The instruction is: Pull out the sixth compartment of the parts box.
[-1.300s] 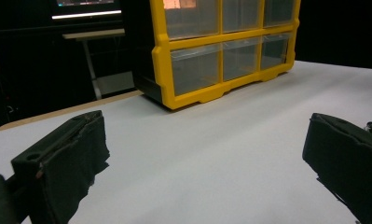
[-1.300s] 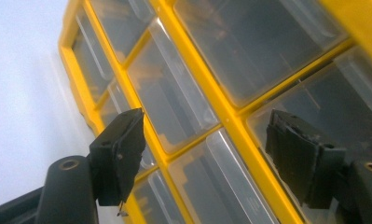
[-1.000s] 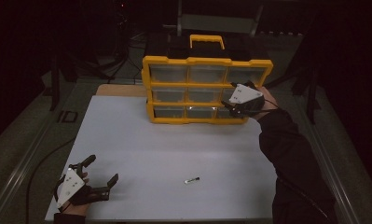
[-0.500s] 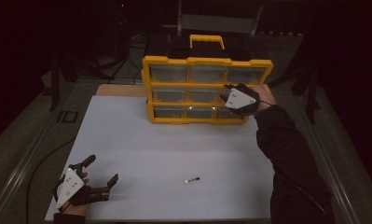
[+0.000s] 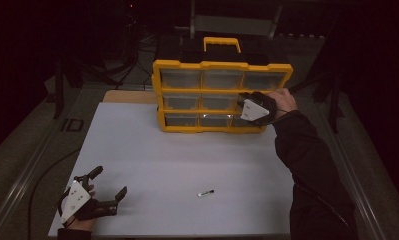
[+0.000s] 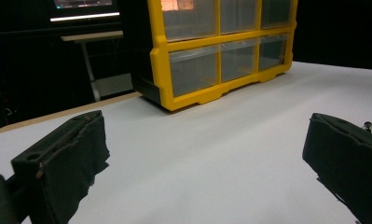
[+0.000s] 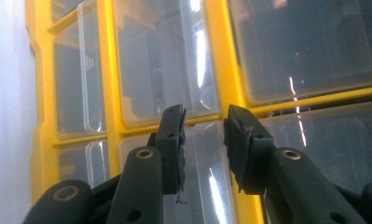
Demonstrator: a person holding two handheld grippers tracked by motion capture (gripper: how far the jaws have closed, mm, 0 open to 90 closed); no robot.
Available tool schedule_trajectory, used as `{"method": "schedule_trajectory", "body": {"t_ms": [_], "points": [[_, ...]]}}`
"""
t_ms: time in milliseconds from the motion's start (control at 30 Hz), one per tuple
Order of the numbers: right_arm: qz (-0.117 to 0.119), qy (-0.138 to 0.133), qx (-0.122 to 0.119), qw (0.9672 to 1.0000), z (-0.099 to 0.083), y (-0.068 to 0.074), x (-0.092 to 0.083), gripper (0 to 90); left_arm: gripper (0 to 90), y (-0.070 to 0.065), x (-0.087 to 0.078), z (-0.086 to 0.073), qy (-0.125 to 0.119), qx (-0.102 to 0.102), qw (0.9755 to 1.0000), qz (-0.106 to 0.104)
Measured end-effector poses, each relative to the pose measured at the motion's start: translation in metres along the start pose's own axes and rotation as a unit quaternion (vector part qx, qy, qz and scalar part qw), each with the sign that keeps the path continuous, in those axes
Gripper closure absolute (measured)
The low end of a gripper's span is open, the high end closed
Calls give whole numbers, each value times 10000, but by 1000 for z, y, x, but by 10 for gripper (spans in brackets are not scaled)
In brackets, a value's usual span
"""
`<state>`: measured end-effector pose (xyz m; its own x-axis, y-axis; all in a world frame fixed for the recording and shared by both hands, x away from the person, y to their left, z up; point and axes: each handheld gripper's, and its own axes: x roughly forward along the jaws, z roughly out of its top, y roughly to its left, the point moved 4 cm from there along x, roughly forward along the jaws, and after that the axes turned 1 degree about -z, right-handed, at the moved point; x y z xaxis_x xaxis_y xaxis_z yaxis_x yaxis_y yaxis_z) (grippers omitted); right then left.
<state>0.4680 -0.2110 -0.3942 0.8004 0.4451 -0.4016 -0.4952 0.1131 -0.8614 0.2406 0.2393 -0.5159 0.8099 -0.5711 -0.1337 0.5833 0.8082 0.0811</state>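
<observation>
Now my right claw (image 7: pixel 203 135) has just been narrowing at a clear drawer (image 7: pixel 211 172) of the yellow organizer (image 5: pixel 222 65) by the desk's (image 5: pixel 152 155) far edge, seemingly pinching its handle, ready to pull. My left claw (image 5: pixel 108 190) rests apart, near corner.

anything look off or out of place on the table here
One thing: a small dark and white item lies loose by itself on the white table, far from the yellow drawer organiser. The organiser stands upright with its drawers in. What the item is can't be told.
</observation>
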Motion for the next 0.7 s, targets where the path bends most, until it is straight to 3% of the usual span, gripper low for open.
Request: {"method": "schedule_trajectory", "body": {"t_ms": [533,600,633,700], "points": [[154,185,-216,9995,-1,-2,2,742,1,-1,0,0,-6,-3,10000,-19],[126,149,-205,9996,-2,-2,2,741,1,-1,0,1,-15,-13,10000,-16],[170,87,-87,9998,-3,-2,3,740,1,-1,0,1,-16,-18,10000,-19],[129,119,-124,9998,-2,-2,3,740,1,-1,0,1,-8,-15,10000,-20]]}}
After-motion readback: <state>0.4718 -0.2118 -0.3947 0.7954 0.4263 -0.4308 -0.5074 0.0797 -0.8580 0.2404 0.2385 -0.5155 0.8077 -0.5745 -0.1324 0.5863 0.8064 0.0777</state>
